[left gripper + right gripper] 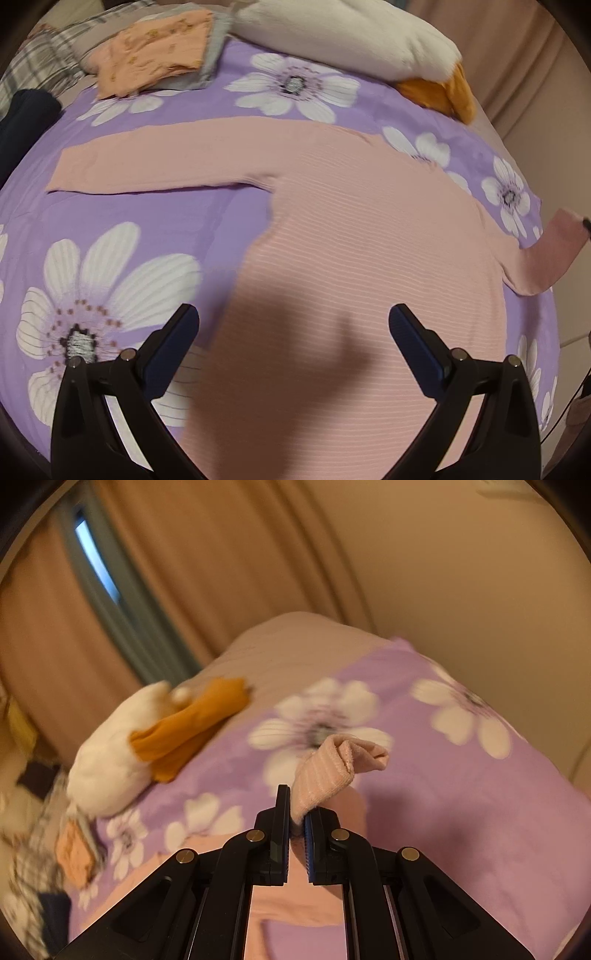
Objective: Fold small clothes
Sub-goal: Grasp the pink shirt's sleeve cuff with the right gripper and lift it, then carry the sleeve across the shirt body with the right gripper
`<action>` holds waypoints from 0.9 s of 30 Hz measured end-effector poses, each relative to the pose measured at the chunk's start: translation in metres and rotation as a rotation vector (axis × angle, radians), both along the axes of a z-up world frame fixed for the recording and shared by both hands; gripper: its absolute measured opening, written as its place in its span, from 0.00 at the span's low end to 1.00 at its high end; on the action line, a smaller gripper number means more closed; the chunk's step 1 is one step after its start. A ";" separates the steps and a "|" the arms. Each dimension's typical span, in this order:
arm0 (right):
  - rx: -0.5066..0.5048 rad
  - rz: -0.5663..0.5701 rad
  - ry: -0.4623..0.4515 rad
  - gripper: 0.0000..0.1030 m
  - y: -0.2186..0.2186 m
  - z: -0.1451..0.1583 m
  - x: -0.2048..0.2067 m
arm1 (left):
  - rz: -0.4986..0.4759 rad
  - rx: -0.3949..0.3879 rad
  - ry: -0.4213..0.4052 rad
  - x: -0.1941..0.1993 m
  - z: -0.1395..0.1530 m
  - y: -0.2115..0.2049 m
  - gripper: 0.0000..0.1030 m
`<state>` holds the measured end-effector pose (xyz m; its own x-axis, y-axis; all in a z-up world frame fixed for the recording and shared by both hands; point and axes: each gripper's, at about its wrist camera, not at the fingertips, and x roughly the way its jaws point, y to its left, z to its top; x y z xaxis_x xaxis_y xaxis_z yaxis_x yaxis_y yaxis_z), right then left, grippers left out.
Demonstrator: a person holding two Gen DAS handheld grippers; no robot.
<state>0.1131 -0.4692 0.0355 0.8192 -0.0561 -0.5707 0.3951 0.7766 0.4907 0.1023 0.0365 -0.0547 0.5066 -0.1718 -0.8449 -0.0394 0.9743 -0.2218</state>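
A pink ribbed long-sleeved top (351,229) lies flat on the purple flowered bedspread (147,221). Its left sleeve (155,162) stretches out flat to the left. My left gripper (295,321) hovers open above the top's lower body, nothing between its fingers. The right sleeve (550,254) is lifted off the bed at the right edge. In the right wrist view my right gripper (297,812) is shut on that sleeve's cuff (328,771), which curls up above the pads, raised over the bedspread (461,794).
A folded orange garment (155,48) on a grey one sits at the bed's far left. A white and orange plush toy (369,40) lies along the far edge. A dark garment (26,114) and plaid cloth (44,55) are at the left. Curtains (184,572) hang behind.
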 end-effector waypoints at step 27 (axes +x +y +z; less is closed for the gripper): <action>-0.490 0.573 0.224 0.08 0.342 -0.061 0.139 | 0.113 -0.044 0.038 0.012 -0.025 0.088 1.00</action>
<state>0.2516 -0.1271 -0.0255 0.6650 0.0522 -0.7451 -0.0833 0.9965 -0.0045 0.1141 0.1244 -0.0793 0.4926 -0.1532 -0.8567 -0.1572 0.9525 -0.2607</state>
